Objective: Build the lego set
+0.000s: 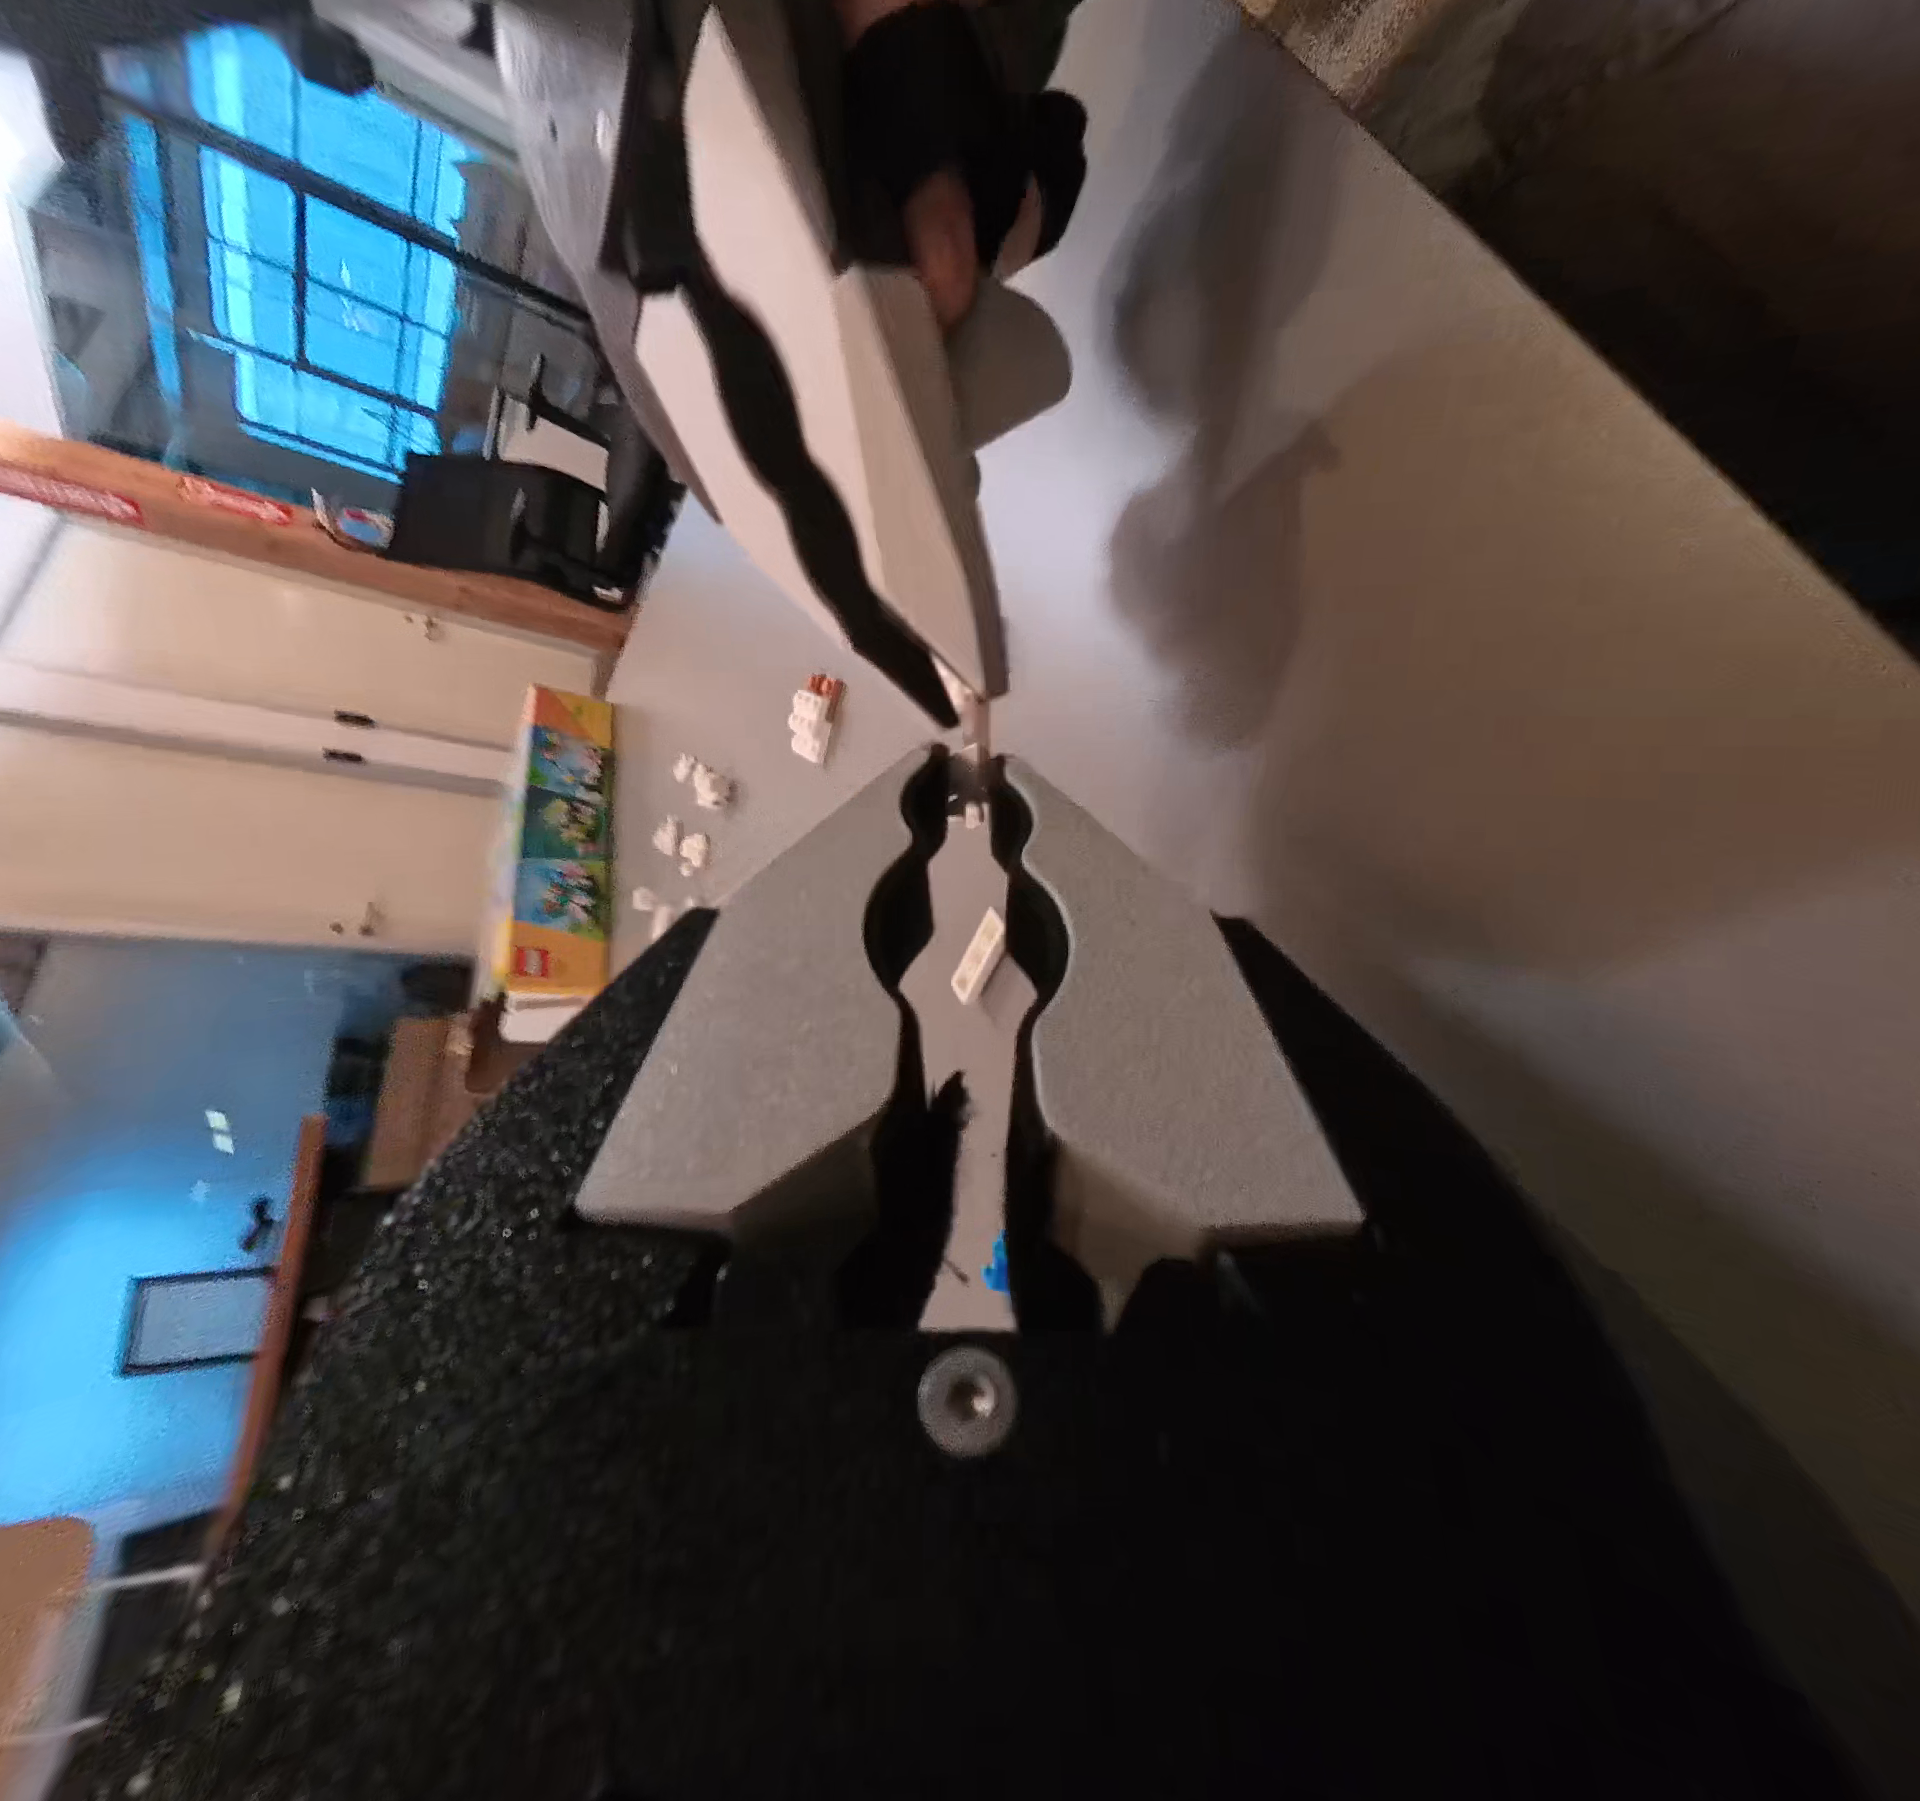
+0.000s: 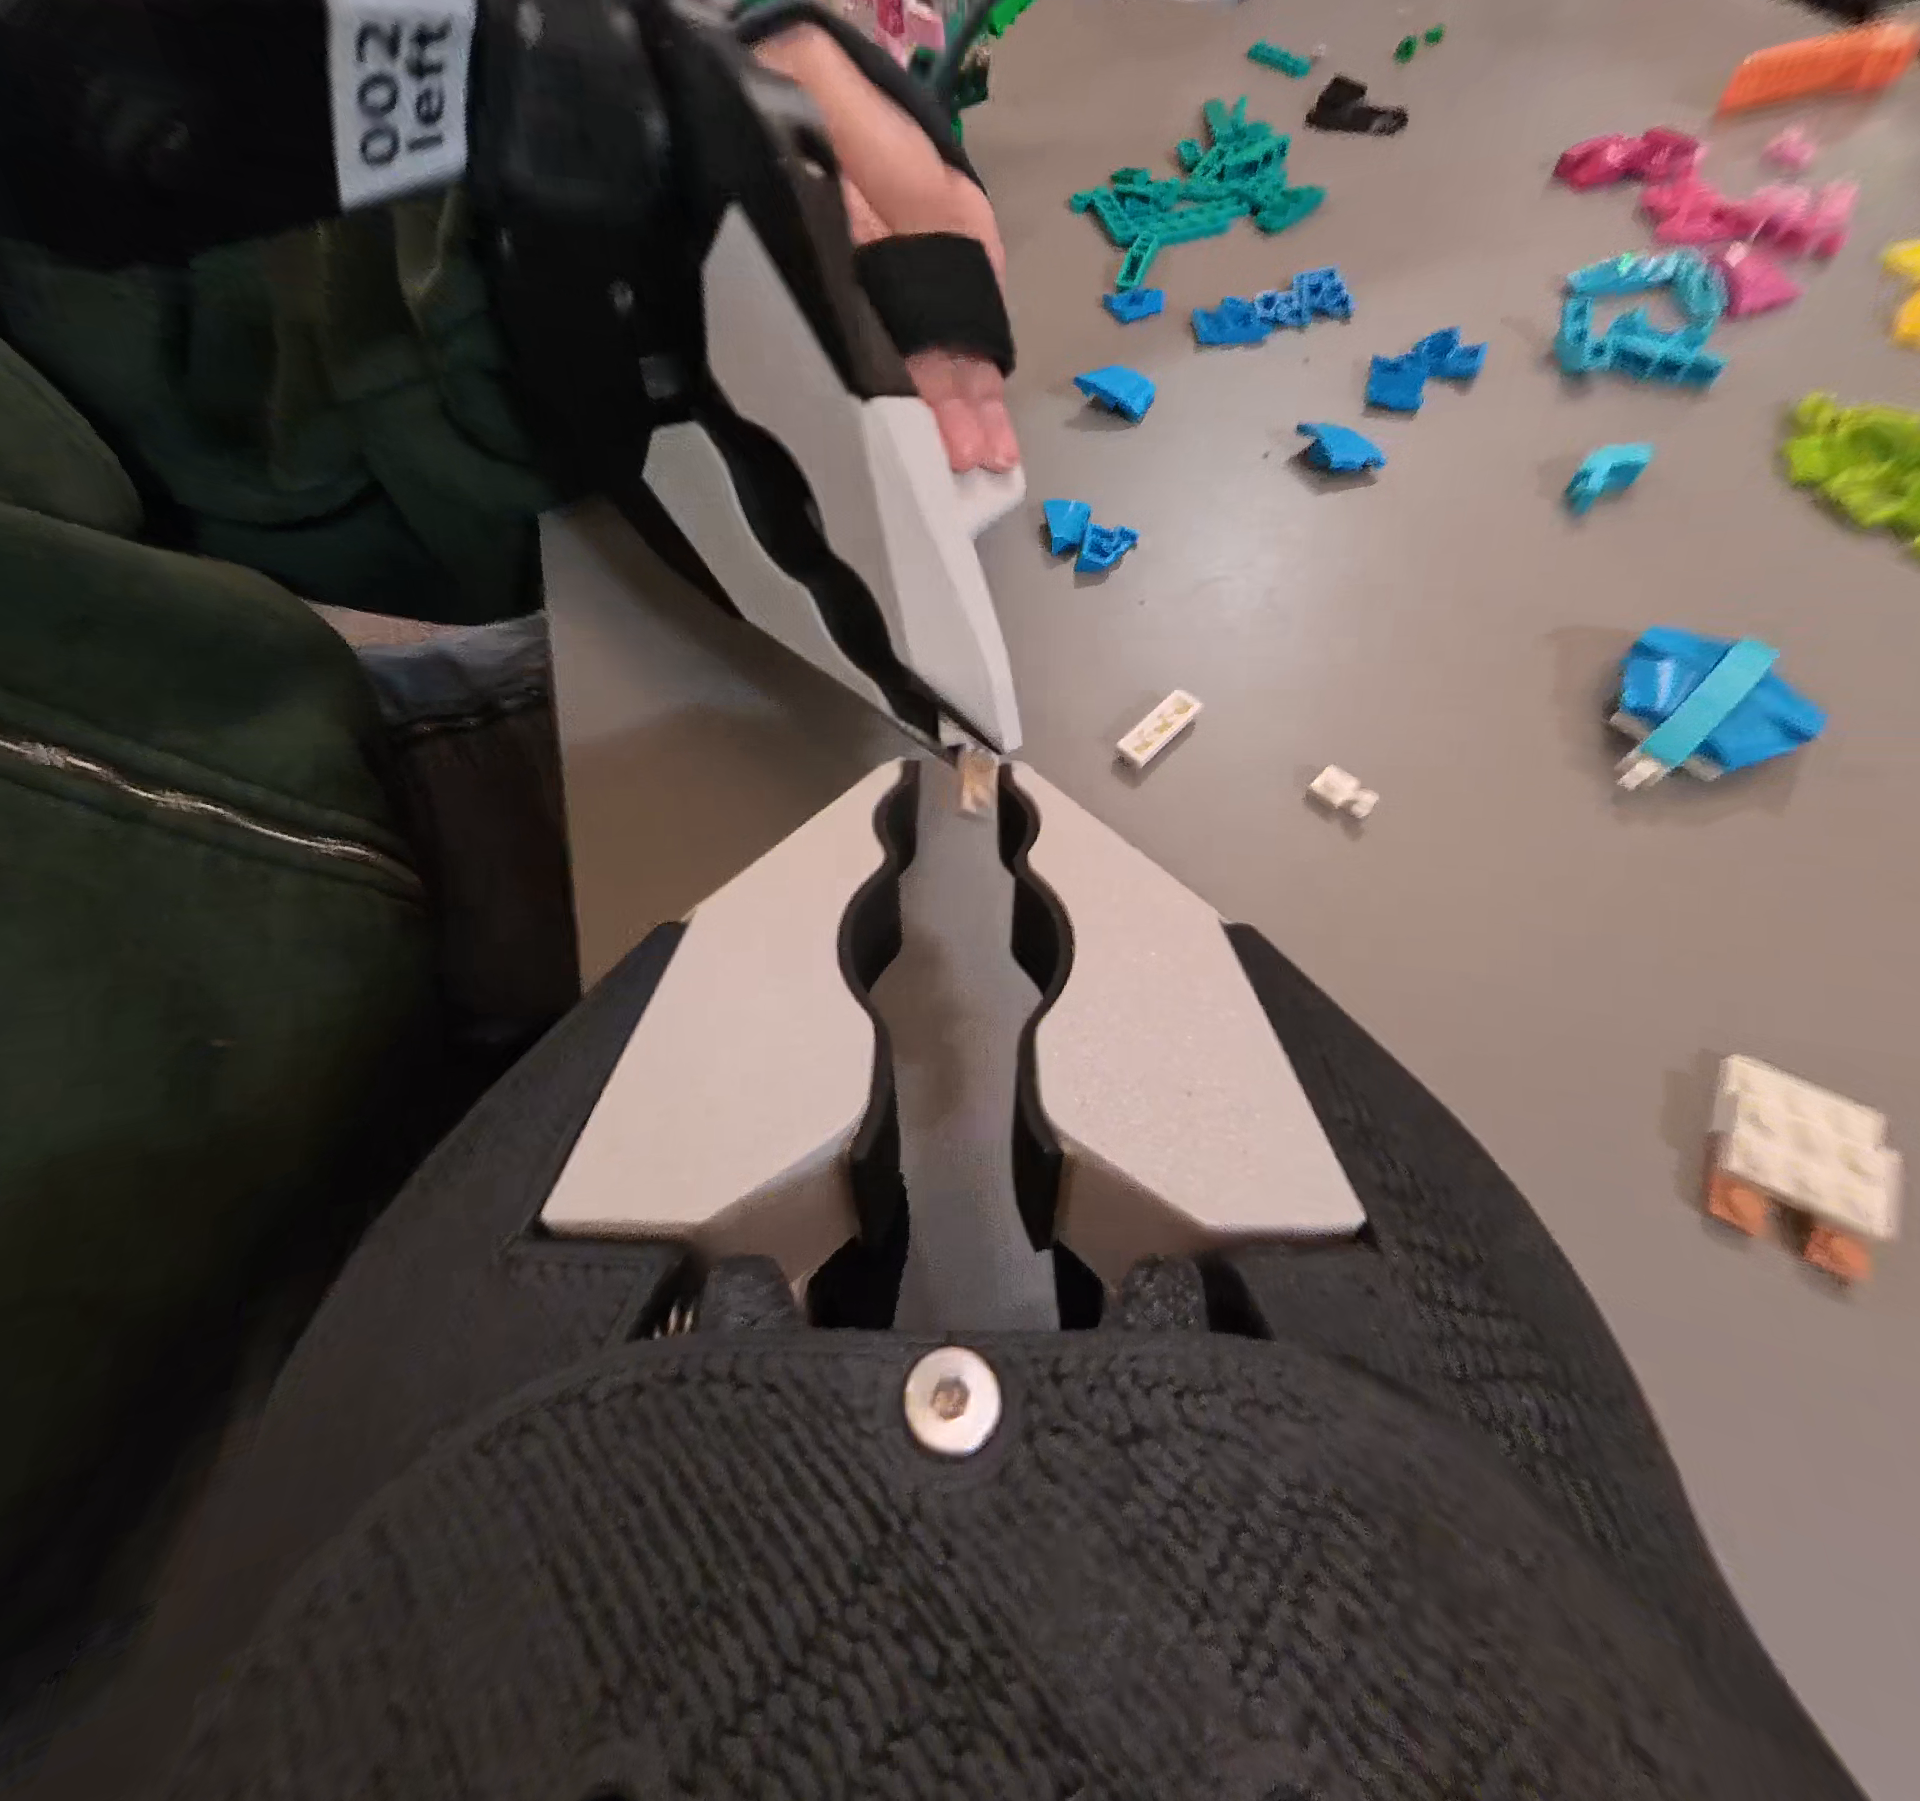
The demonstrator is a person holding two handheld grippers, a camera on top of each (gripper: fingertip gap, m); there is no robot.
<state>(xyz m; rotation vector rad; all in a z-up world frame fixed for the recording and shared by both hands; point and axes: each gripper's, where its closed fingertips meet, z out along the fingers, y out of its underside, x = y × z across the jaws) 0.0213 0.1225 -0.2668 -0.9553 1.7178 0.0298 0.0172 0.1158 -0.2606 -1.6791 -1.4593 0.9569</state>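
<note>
My left gripper [image 1: 968, 764] is shut on a small white brick piece [image 1: 974, 787], held above the grey table [image 1: 1195, 671]. My right gripper [image 2: 958, 772] meets it tip to tip. The same piece [image 2: 975, 787] stands between the right fingers, against the right-hand one, with a gap to the left-hand finger [image 2: 902, 785]; this gripper is open. In the right wrist view the left gripper [image 2: 966, 738] comes down from the upper left and pinches the piece's far end. In the left wrist view the right gripper [image 1: 971, 707] reaches in from above.
On the table lie a flat white plate [image 2: 1158, 726], a small white piece [image 2: 1343, 793], a white and brown assembly [image 2: 1797, 1164], a blue assembly [image 2: 1714, 702] and piles of teal [image 2: 1205, 182], blue and pink [image 2: 1714, 203] bricks. A colourful box [image 1: 556, 837] stands at the table's far end. Less than 4 cm separates the two grippers' tips.
</note>
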